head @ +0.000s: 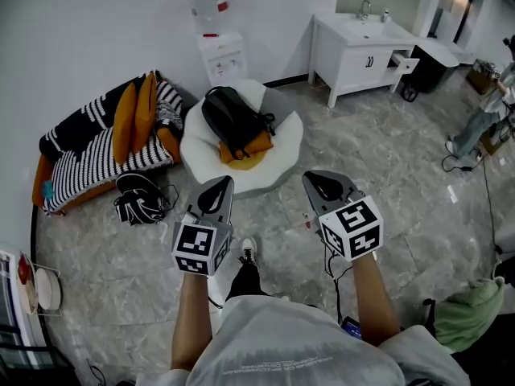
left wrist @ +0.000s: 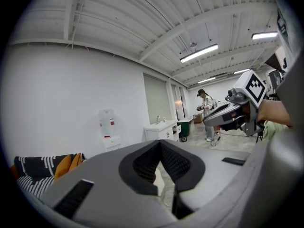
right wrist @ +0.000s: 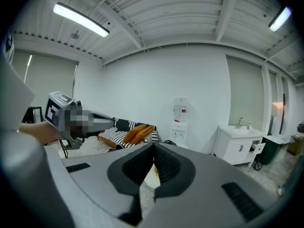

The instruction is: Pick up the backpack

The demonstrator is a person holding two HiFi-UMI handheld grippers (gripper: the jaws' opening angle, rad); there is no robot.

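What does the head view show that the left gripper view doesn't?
Only the head view shows the black backpack, which lies on a white round seat, and a black-and-white bag on the floor beside it. Only the left gripper view shows the ceiling lights. Both views show the water dispenser, the white sink cabinet, the striped sofa and the right gripper, which is shut and holds nothing.
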